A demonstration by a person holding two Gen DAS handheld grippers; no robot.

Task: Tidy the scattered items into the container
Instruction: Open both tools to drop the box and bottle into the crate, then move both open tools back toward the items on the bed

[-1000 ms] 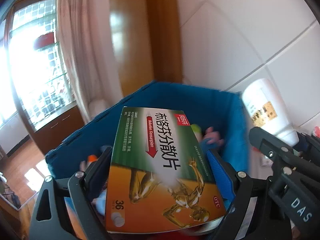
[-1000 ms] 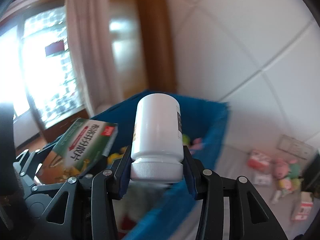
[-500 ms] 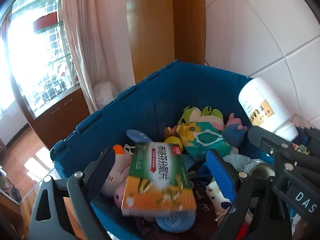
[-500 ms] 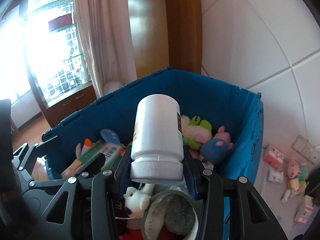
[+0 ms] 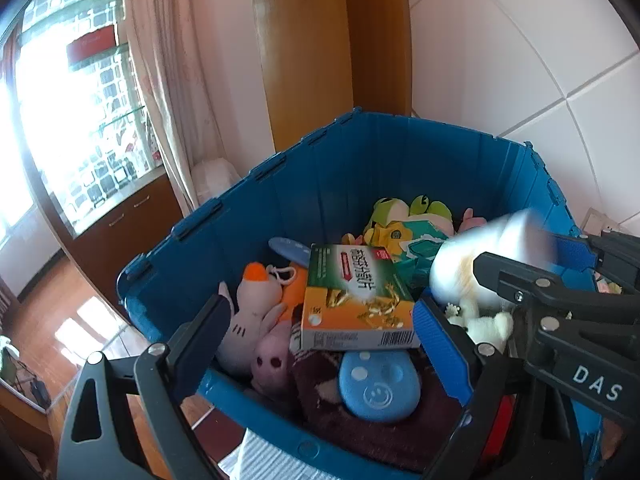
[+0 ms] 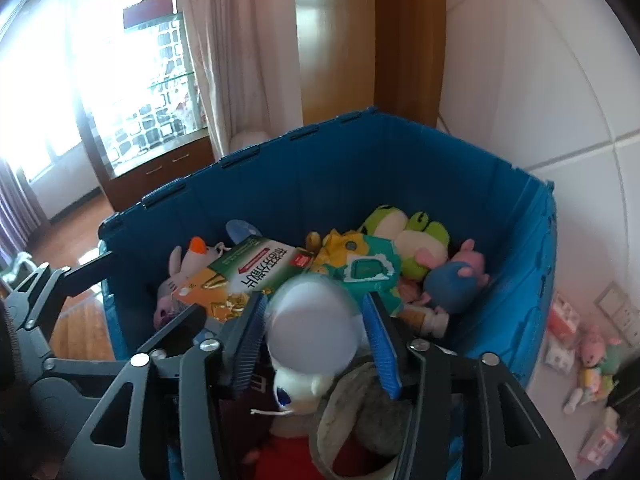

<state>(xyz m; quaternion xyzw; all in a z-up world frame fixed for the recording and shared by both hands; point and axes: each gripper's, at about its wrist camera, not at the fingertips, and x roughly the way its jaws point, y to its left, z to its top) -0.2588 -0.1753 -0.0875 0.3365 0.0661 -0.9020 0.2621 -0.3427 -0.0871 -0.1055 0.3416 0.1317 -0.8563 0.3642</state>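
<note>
I see the blue container (image 5: pixel 352 168) standing open, its floor heaped with plush toys. The green and orange medicine box (image 5: pixel 356 300) lies face up on that heap, tilted, resting on a white duck plush and a blue smiley disc. The white bottle (image 6: pixel 312 324) shows as a blur between my right fingers (image 6: pixel 248 344), which have just been opening; it seems loose over the toys. More small items (image 6: pixel 588 356) lie scattered on the floor outside.

Blown-out window (image 5: pixel 60 120) glare, blurred bottle (image 6: pixel 312 320)

Box (image 5: pixel 356 300) in bin (image 5: pixel 360 160) — atop toys (image 5: pixel 256 312).
</note>
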